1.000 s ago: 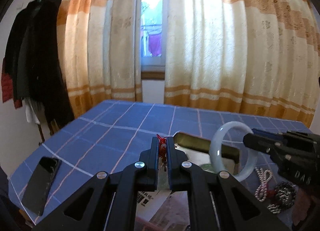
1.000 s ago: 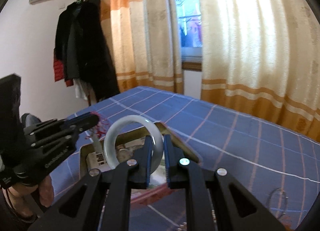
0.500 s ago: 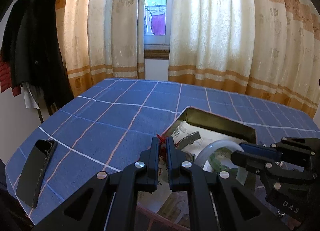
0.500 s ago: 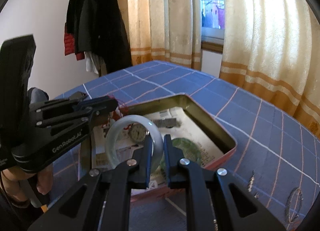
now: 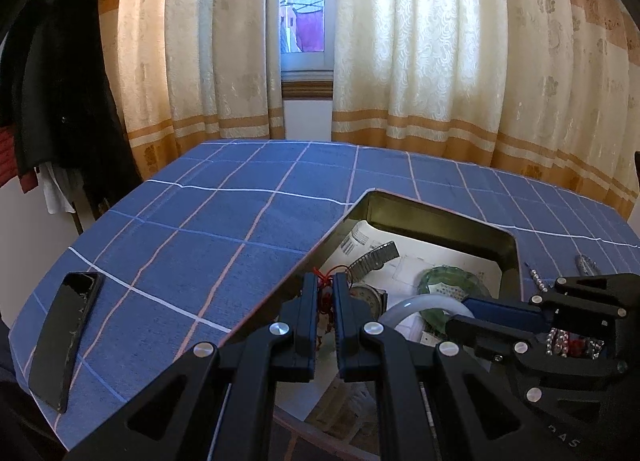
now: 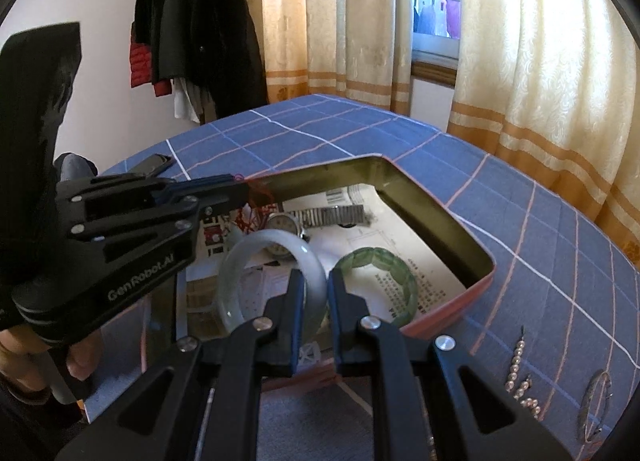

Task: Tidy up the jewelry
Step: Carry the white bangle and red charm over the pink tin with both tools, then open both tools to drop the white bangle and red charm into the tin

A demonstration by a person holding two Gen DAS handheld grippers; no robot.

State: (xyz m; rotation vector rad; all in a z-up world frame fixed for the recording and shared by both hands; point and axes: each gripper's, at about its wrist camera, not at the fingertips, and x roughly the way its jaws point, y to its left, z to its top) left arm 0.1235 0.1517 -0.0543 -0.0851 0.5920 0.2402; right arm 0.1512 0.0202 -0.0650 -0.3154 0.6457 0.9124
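An open metal tin (image 5: 440,215) (image 6: 436,221) lined with printed paper stands on the blue checked tablecloth. In it lie a wristwatch with a metal band (image 6: 320,217) (image 5: 372,261) and a green bead bracelet (image 6: 380,277) (image 5: 448,281). My left gripper (image 5: 324,285) (image 6: 244,191) is shut on a red-corded charm (image 5: 322,275) (image 6: 256,215), which hangs over the tin's left edge. My right gripper (image 6: 316,281) (image 5: 460,319) is shut on a pale jade bangle (image 6: 272,241) (image 5: 404,307), held upright low inside the tin, beside the green bracelet.
A black phone (image 5: 66,333) (image 6: 152,165) lies near the table's left edge. Right of the tin, a pearl strand (image 6: 516,369) and a thin metal hoop (image 6: 596,401) rest on the cloth. Dark coats (image 5: 52,81) hang on the left, with curtains behind the table.
Both grippers have come down and tipped toward the tin with their pieces. The bangle, held high a second ago, now sits low inside the tin, and the charm is at its left edge.
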